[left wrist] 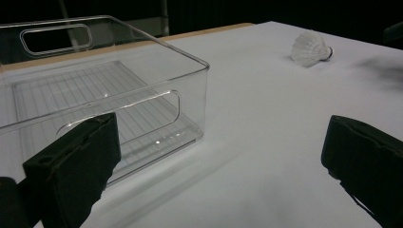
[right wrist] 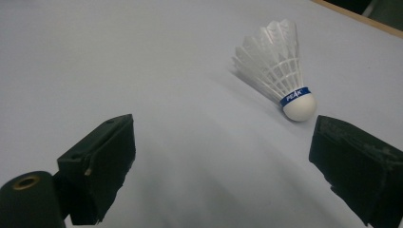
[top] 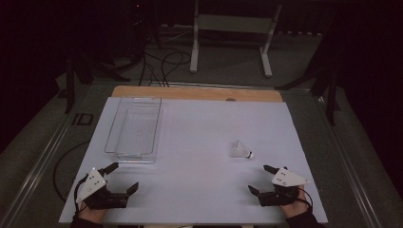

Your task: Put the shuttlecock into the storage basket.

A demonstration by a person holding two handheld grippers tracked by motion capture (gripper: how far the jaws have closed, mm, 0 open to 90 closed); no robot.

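Both grippers rest at the near edge of a white table [top: 199,142], each held in a hand, each with its jaws spread wide and gripping nothing. At lower left, the left gripper [top: 122,178] points toward a clear plastic bin [top: 134,128], which stands empty on the left half of the table, just beyond its jaws. At lower right, the right gripper [top: 263,180] lies near a white shuttlecock [top: 241,150], which rests on its side on the bare tabletop, cork tip toward the right. In the right gripper view the shuttlecock [right wrist: 280,71] lies just beyond the right-hand jaw, apart from it, a blue band around its cork. The left gripper view shows the bin [left wrist: 95,90] close by and the shuttlecock [left wrist: 310,48] well across the table.
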